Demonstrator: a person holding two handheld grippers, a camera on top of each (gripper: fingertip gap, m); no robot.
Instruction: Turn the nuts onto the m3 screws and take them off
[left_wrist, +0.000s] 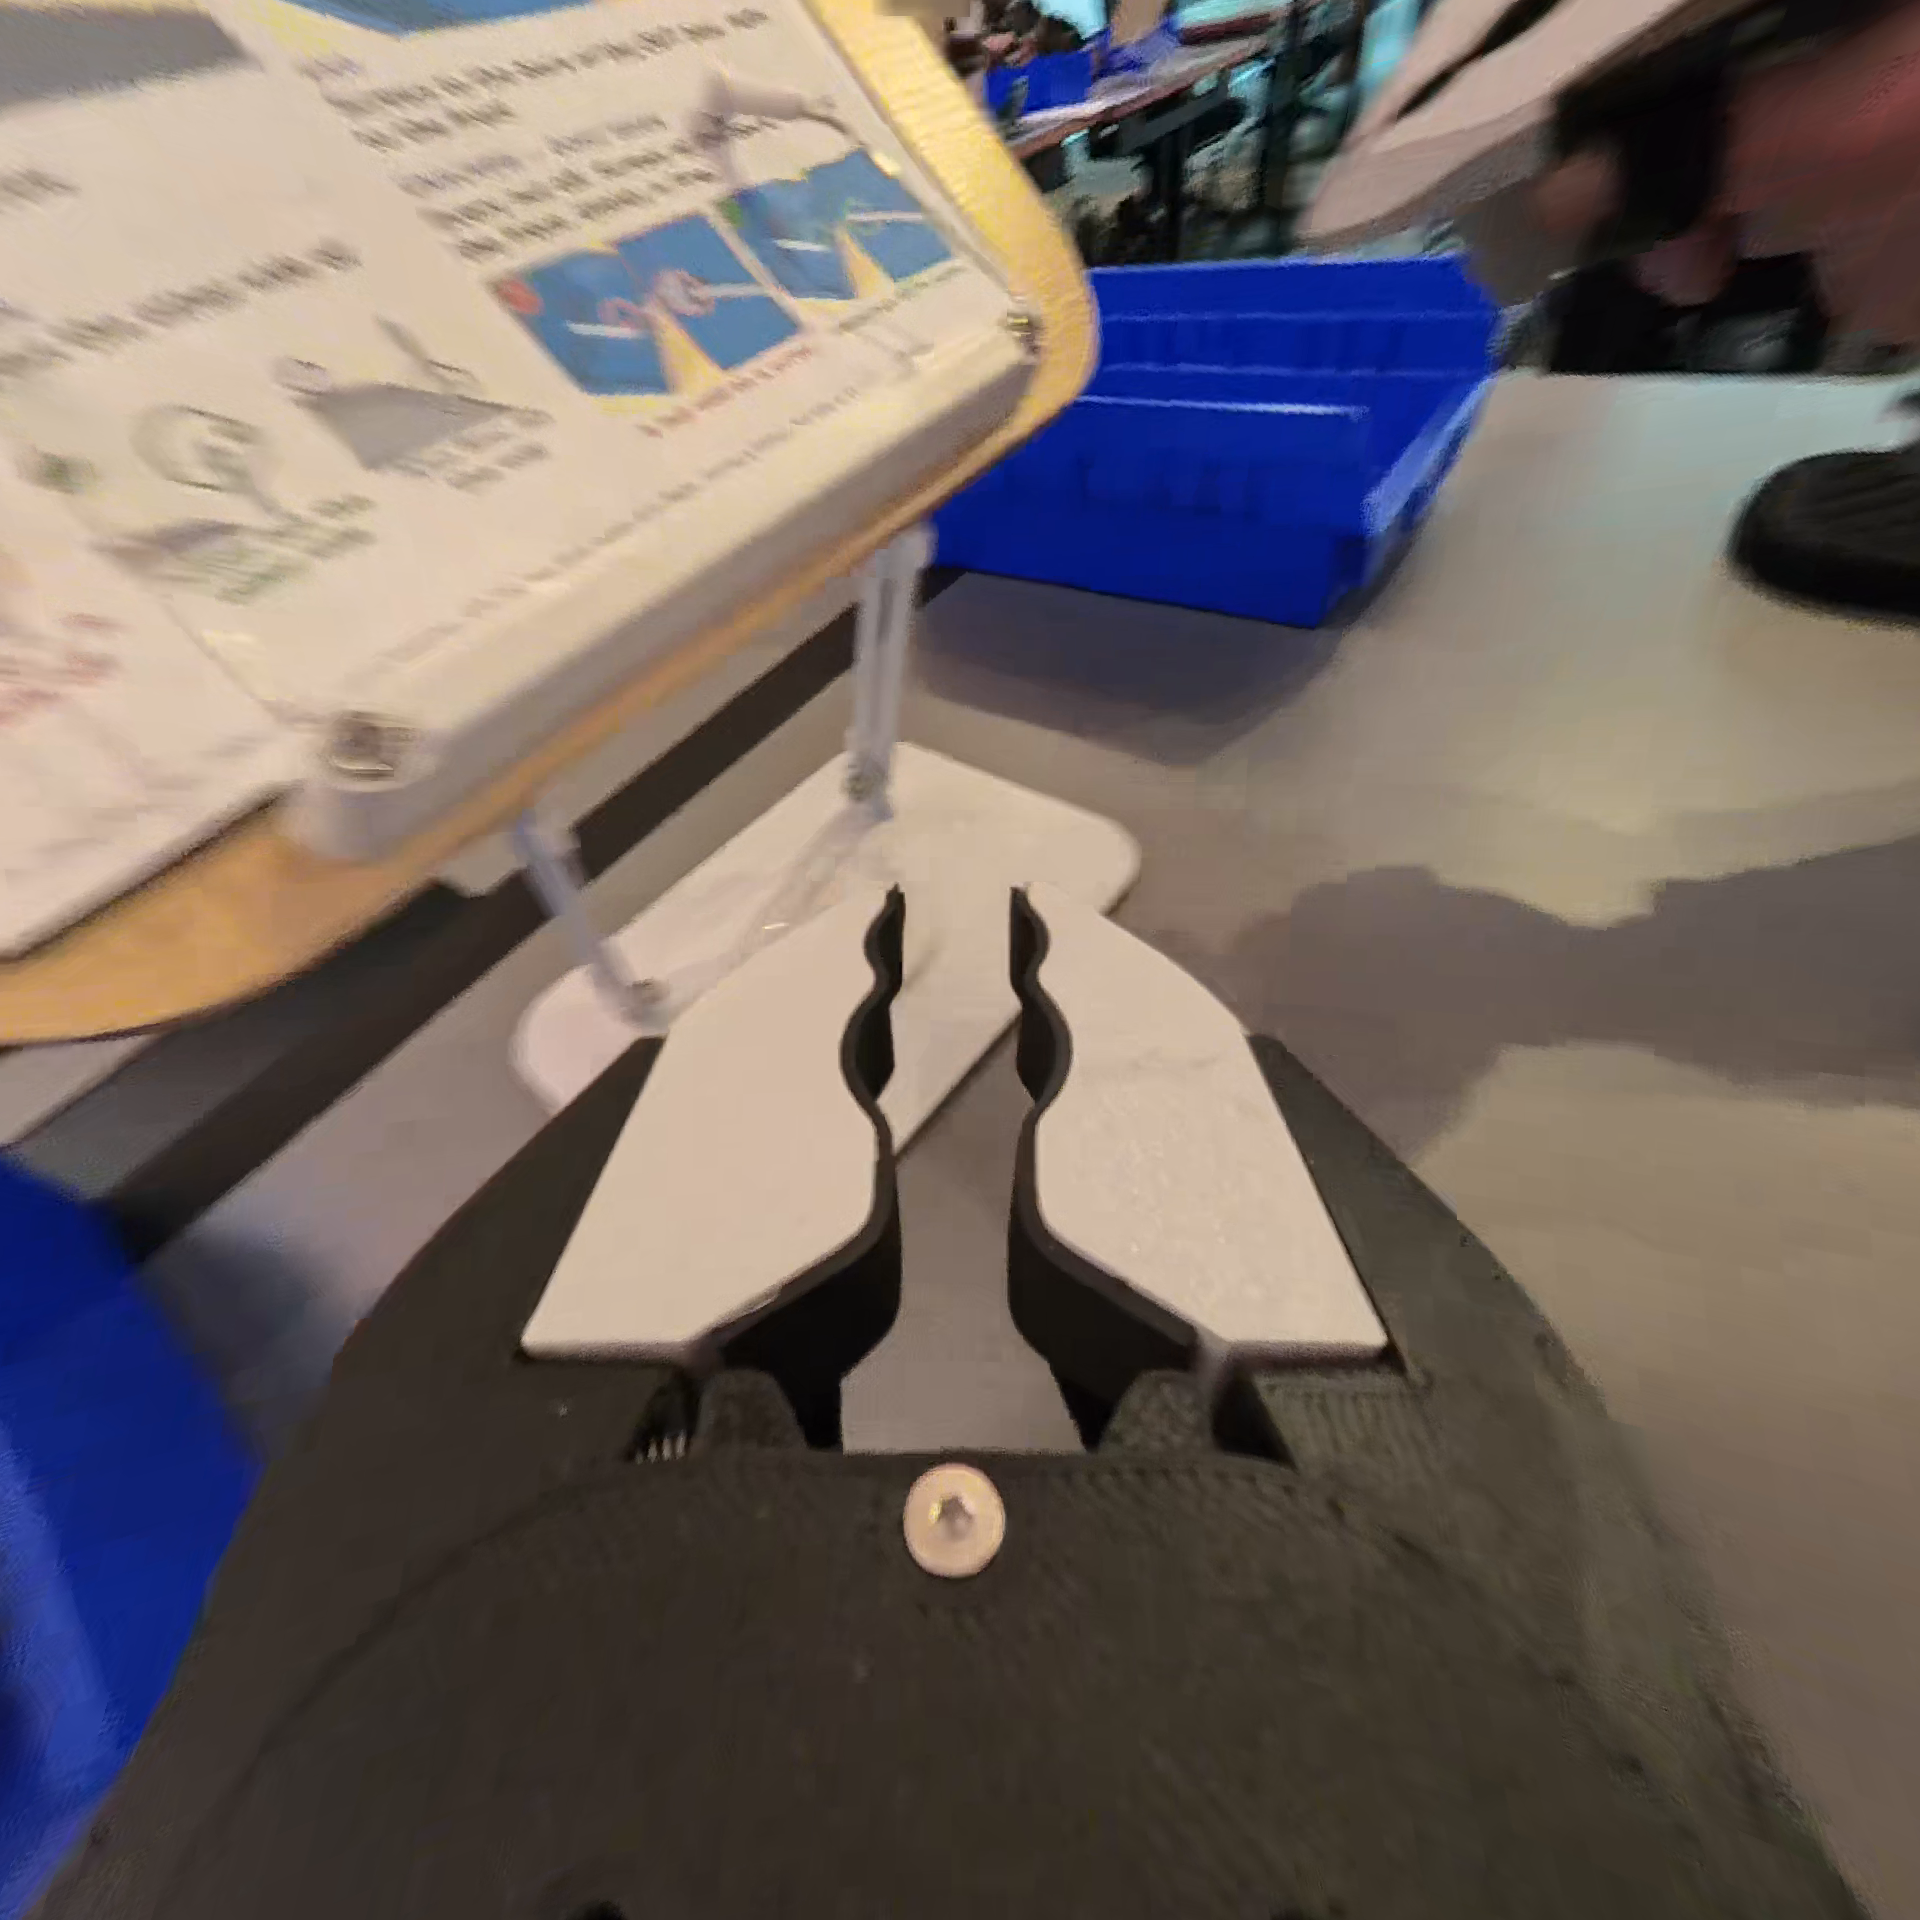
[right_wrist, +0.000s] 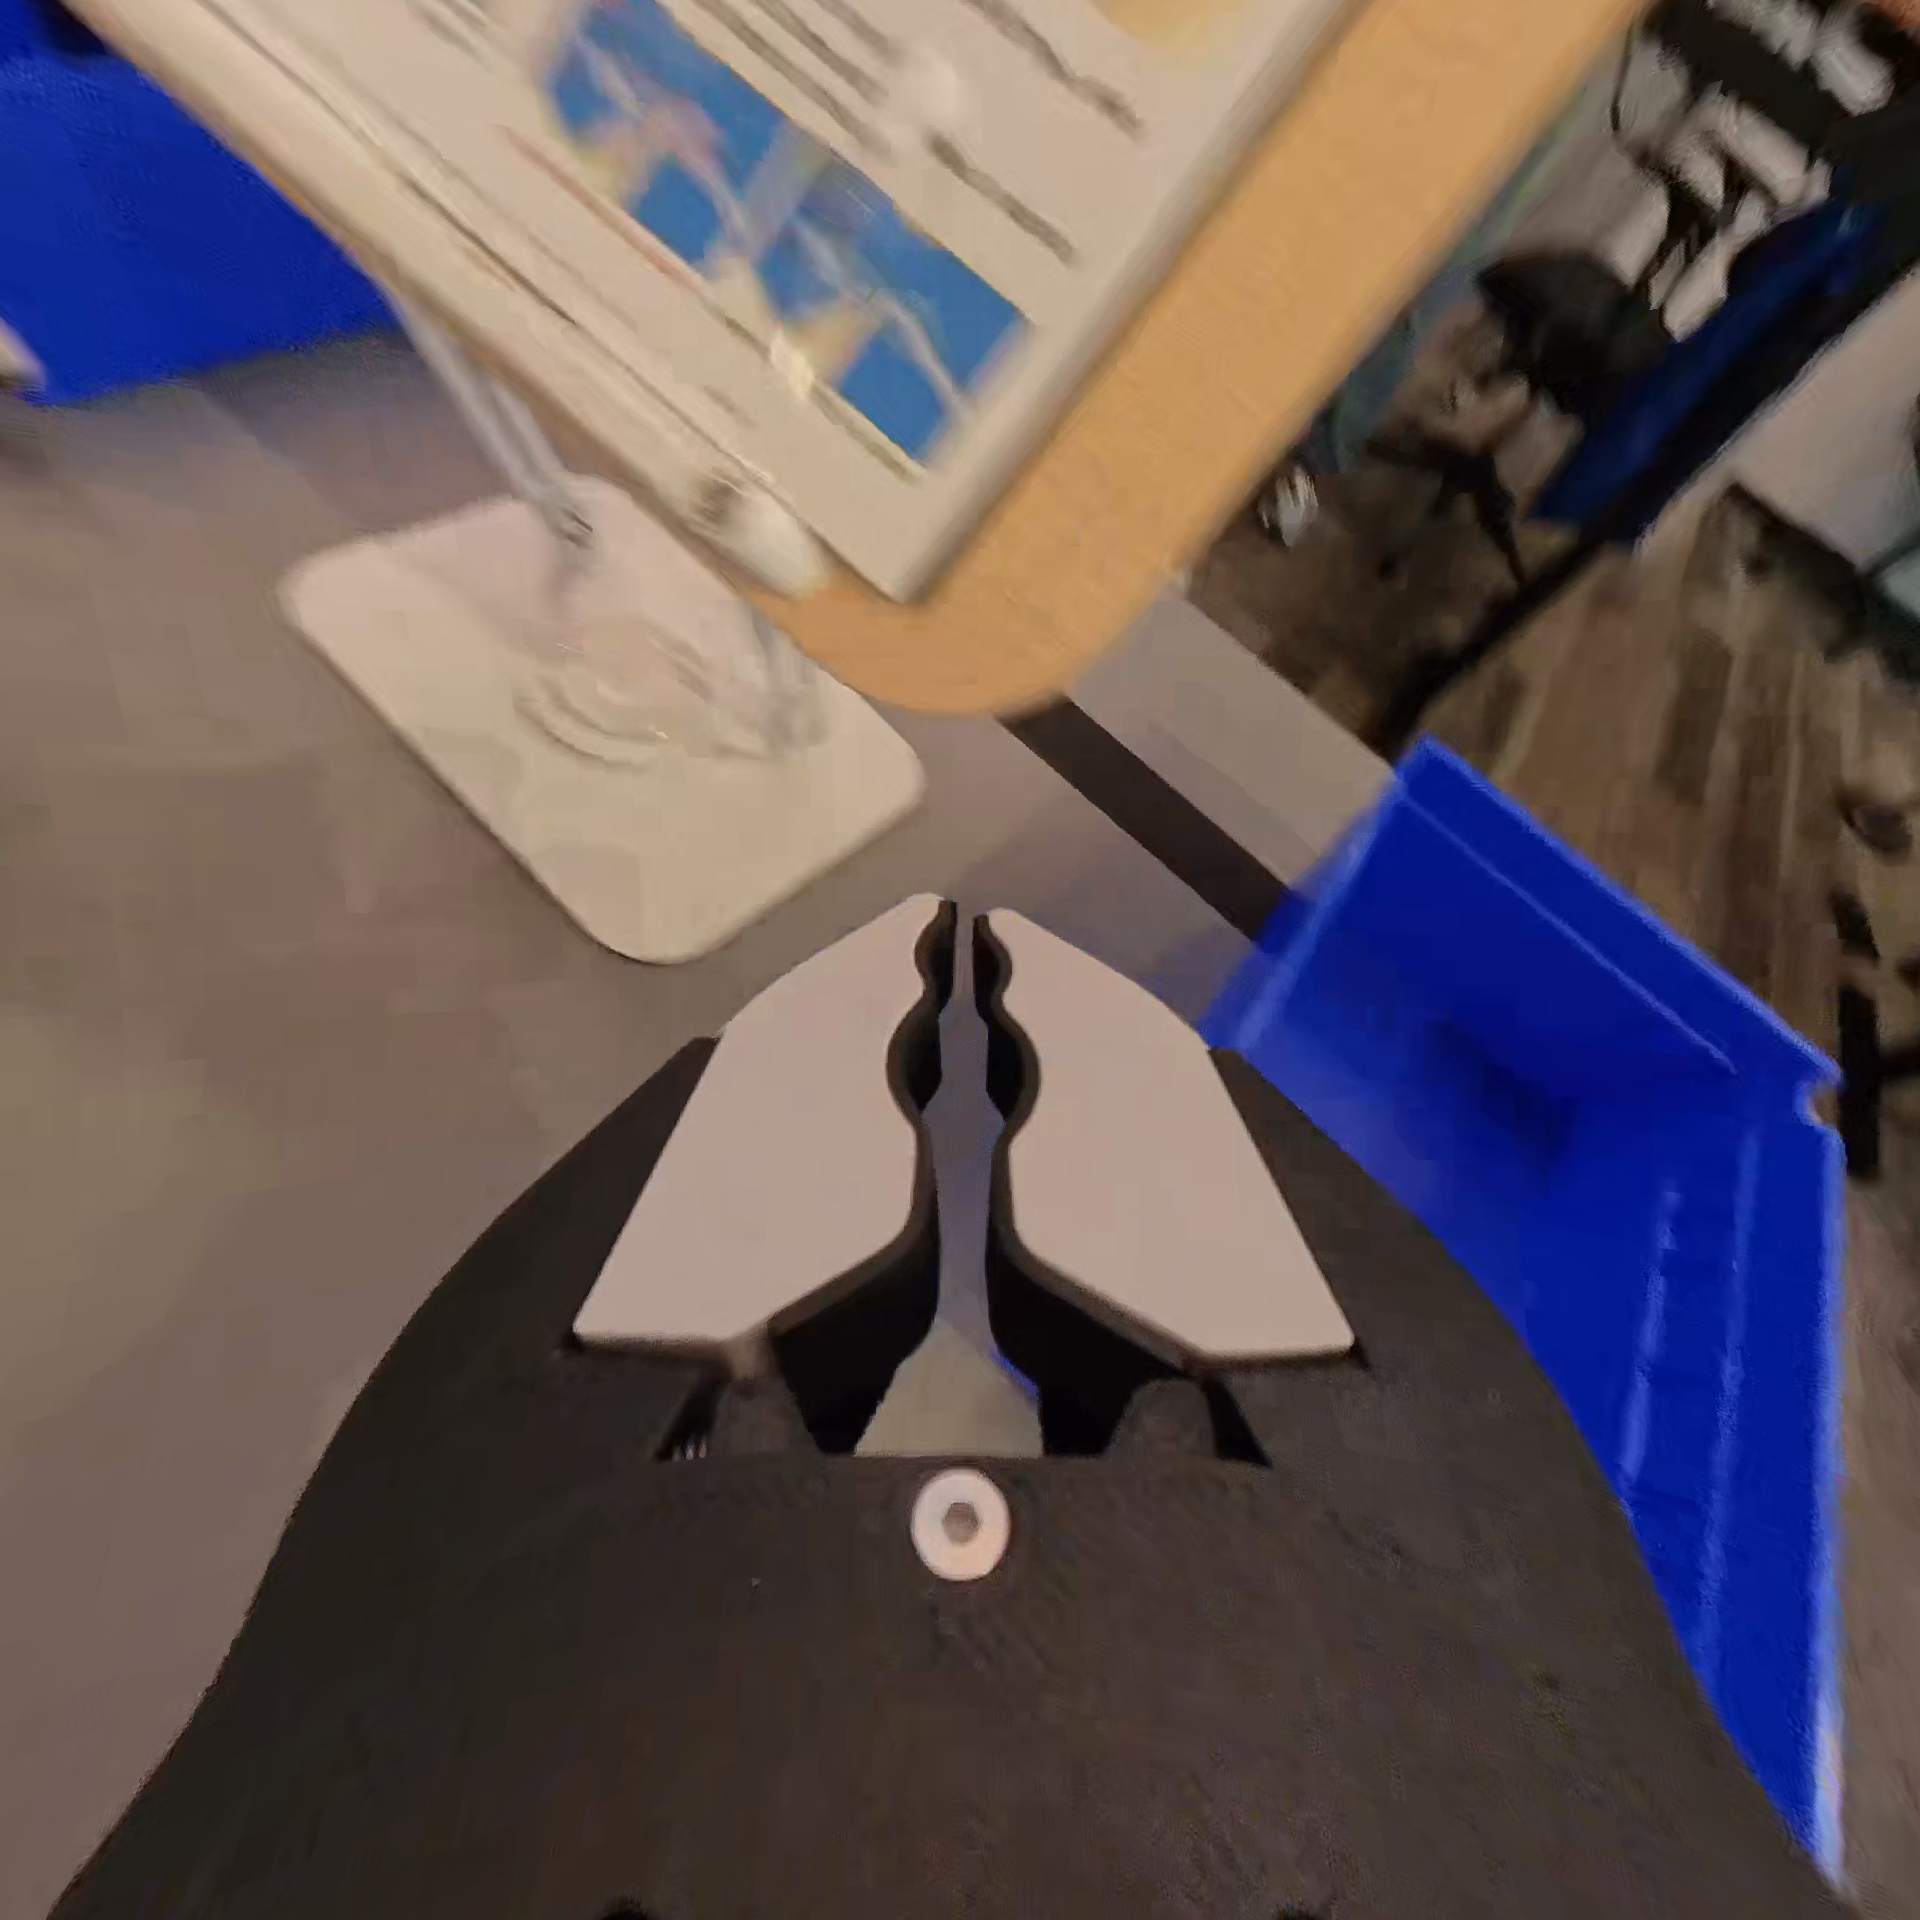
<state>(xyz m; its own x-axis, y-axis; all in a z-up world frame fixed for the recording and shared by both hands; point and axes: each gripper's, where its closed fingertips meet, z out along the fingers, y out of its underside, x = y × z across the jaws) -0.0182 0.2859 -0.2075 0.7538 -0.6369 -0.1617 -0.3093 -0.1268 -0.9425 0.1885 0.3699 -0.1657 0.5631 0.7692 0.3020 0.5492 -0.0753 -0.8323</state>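
Nearest in the left wrist view, the left hand-held gripper (left_wrist: 954, 914) has its fingers parted, nothing between them, tips hovering over the white base plate (left_wrist: 997, 831) of a tilted instruction board (left_wrist: 499, 343) at 11 o'clock. A blue bin (left_wrist: 1247, 457) sits farther off at 1 o'clock on the grey counter (left_wrist: 1507, 779).

In the right wrist view, the right hand-held gripper (right_wrist: 962, 920) is nearly closed on nothing, above bare counter; base plate at 10 o'clock, another blue bin (right_wrist: 1538, 1091) at 3 o'clock.

Open grey table (left_wrist: 1558, 935) from 1 to 4 o'clock. The sign stand's white base (left_wrist: 997, 831) blocks 12, its tilted board (left_wrist: 520, 364) overhangs 10, blue bin (left_wrist: 1247, 468) behind.
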